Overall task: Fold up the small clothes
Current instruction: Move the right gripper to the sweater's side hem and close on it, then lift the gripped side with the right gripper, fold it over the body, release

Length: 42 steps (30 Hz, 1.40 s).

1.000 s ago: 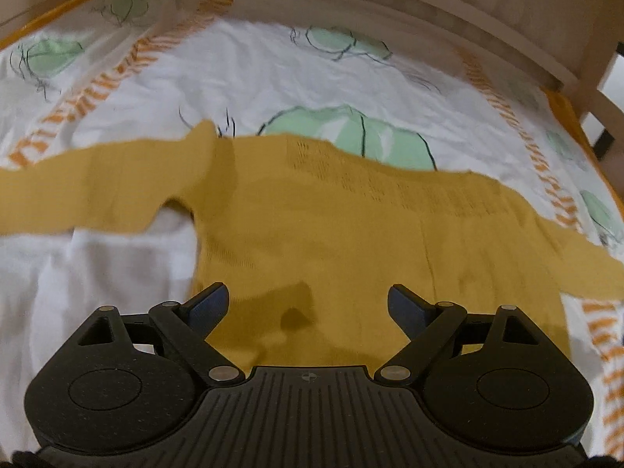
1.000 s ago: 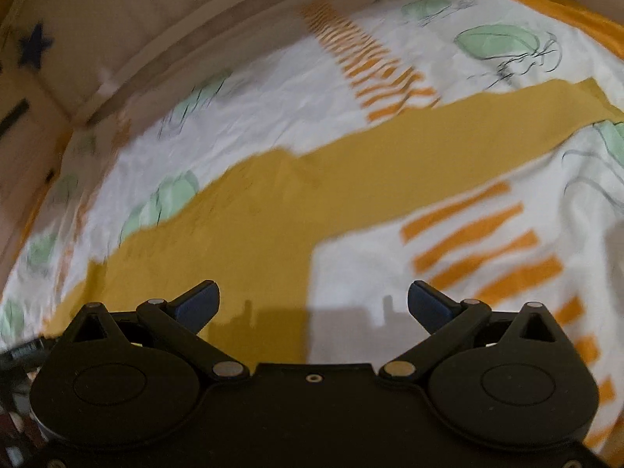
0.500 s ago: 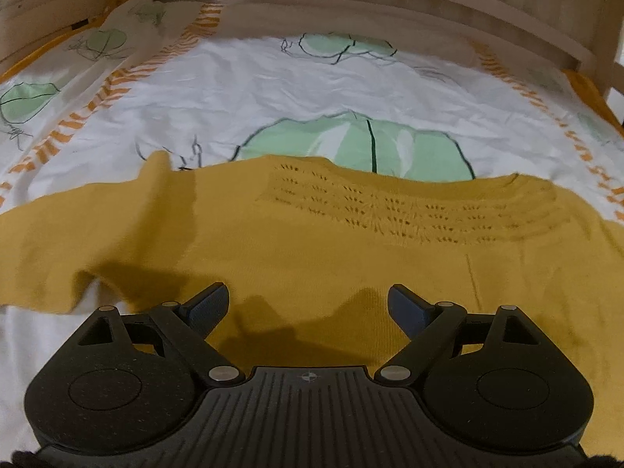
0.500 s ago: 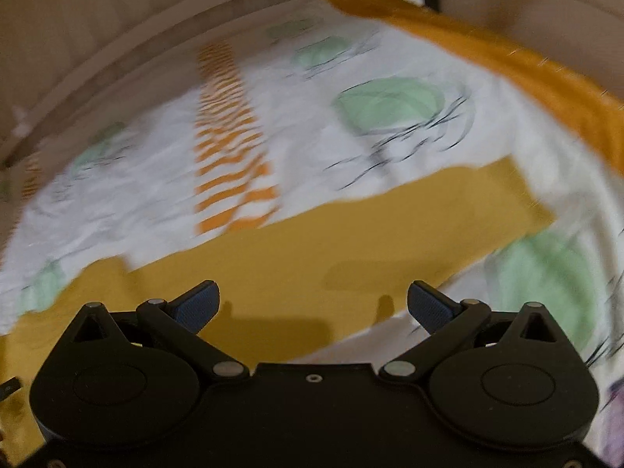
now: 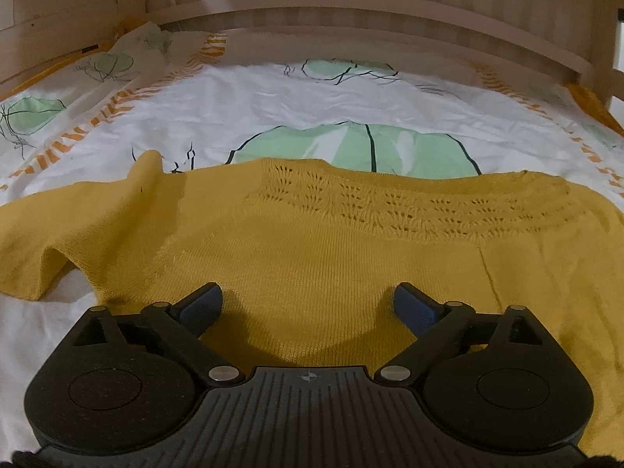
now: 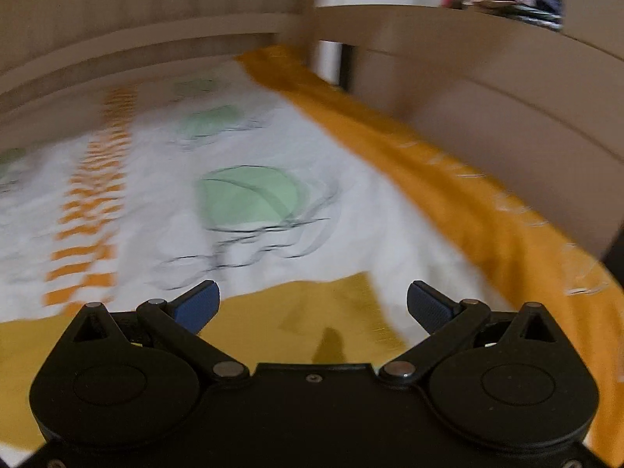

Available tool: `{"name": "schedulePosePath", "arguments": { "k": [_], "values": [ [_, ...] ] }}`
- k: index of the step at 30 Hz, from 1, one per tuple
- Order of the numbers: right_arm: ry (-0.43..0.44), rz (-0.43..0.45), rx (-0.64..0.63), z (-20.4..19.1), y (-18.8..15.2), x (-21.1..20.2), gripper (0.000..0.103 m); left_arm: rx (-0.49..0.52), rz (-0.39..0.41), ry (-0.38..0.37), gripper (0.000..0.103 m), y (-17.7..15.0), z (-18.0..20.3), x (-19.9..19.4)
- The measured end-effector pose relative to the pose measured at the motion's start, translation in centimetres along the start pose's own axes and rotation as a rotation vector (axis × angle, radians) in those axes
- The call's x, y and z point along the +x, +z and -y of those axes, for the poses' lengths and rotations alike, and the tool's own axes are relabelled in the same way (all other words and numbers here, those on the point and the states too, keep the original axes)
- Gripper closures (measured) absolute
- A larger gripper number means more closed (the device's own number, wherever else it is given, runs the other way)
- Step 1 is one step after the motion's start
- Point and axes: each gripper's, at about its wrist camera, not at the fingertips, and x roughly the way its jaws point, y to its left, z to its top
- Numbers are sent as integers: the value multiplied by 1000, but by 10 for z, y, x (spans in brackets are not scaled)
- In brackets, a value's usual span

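Note:
A small mustard-yellow knit sweater [image 5: 331,241] lies flat on the patterned bed sheet [image 5: 273,109], its lace yoke toward the far side and one sleeve [image 5: 58,234] stretched left. My left gripper [image 5: 308,304] is open and empty, low over the sweater's body. In the right wrist view the other sleeve [image 6: 304,312] runs across the bottom, its cuff end near the right finger. My right gripper [image 6: 312,304] is open and empty just above that sleeve end. This view is blurred by motion.
The white sheet with green leaf and orange stripe prints covers the bed. A wooden bed rail [image 5: 351,11] runs along the far side and continues on the right [image 6: 487,89]. An orange blanket edge [image 6: 448,187] lies along the right rail.
My left gripper has moved closer and lower over the sweater body. My right gripper has swung right along the sleeve to its cuff end. Both stayed open.

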Motion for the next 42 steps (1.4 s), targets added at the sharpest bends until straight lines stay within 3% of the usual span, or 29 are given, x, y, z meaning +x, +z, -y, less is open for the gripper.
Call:
{"name": "schedulePosePath", "arguments": {
  "k": [2,4,5,13,21,26,27,28,31,34,37,39,42],
  "values": [
    [5,-57,7,12,4,16,4,1,0,3,6,-2,2,4],
    [37,-109,46,28,6,30,21,4,0,7,6,-2,4,6],
    [49,-130,78,38,8,36,23,4,1,9,5,-3,3,5],
    [153,-190,261,81,0,67,28,12,3,20,3,-3,5,7],
    [148,-209,192,69,-9,83,30,14,3,22,3,-4,5,8],
    [181,-222,126,60,-9,86,57,15,3,25,3,-3,6,9],
    [190,-225,104,57,-8,85,69,15,3,24,3,-4,6,9],
    [209,-233,93,54,-8,85,90,15,3,24,3,-3,6,9],
    [250,-235,97,52,-7,77,91,15,2,24,3,-3,6,9],
    [270,-168,36,51,-1,53,92,16,-3,25,3,-3,6,9],
    [192,-115,76,76,7,37,92,19,-18,29,3,0,7,9],
    [175,-126,157,96,8,34,92,12,-36,29,3,3,6,9],
    [155,-146,160,97,8,25,92,-1,-95,21,4,11,5,9]
  ]
}}
